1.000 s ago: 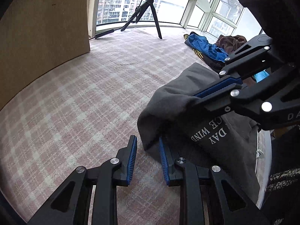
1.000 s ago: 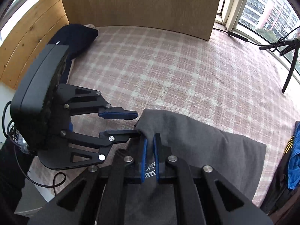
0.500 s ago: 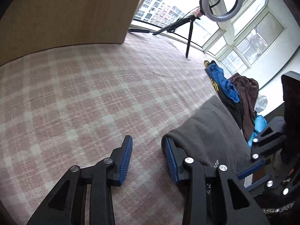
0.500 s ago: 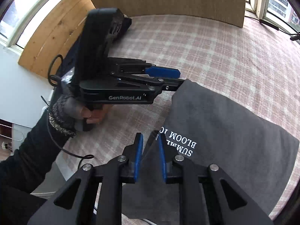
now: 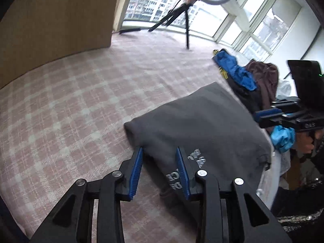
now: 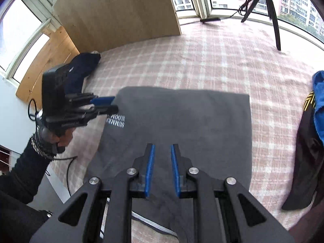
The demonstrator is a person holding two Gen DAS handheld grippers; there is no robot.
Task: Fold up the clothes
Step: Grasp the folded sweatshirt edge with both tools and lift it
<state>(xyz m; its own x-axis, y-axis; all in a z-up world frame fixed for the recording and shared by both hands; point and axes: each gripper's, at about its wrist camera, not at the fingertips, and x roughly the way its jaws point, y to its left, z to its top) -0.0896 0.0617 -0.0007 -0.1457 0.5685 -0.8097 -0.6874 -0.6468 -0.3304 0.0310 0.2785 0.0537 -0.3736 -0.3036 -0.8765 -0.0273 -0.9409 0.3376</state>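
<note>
Grey sweatshirt [image 6: 182, 121] lies flat on the pink plaid bedcover [image 6: 212, 60] as a folded rectangle, near edge overhanging toward the person, white lettering at its left corner. Long axis appears to run from the near edge away toward the wooden board [image 6: 113, 14]; fisheye distortion makes this uncertain. Left gripper [image 5: 160, 170]: fingers apart, straddling the left near corner, cloth between the pads but not pinched. Right gripper [image 6: 163, 170]: fingers apart above the near middle, holding nothing. Judgement: both hover at the hem either to take hold or having just let go. Unfolded clothes pile [image 5: 243, 77] sits well right.
</note>
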